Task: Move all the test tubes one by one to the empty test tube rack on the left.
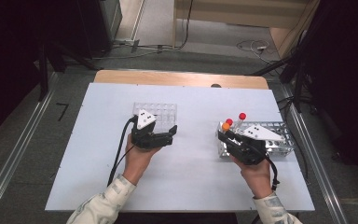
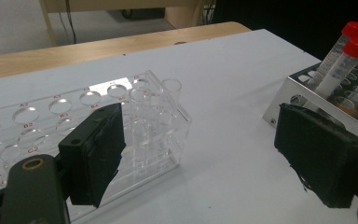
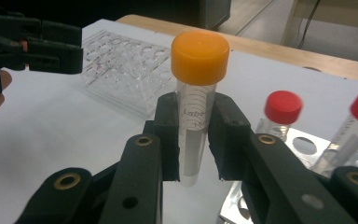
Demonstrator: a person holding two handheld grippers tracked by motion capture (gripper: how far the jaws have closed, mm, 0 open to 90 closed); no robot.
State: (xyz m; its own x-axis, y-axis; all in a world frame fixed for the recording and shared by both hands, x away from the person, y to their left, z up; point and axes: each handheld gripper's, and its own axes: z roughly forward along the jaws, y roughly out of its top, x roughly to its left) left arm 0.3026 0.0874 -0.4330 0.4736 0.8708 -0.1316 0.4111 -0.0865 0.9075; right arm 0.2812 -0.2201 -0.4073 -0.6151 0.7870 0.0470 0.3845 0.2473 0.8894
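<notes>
**Right tongs grip an orange-capped tube; left tongs wait open by the clear rack**

You sit at a white table with tongs in each hand. Your right tongs are closed on an orange-capped tube. Both black pads press the clear body of the tube below its cap, and the tube stands upright between them. In the high view, the tube sits at the left end of a metal rack on the right side of the table. Two red-capped tubes stand tilted in that rack, just beside the held one.

Your left tongs are wide open and hold nothing. They rest at the near right corner of a clear plastic rack, which lies near the table's middle. One pad lies against that rack's near side. The two racks are well apart.
</notes>
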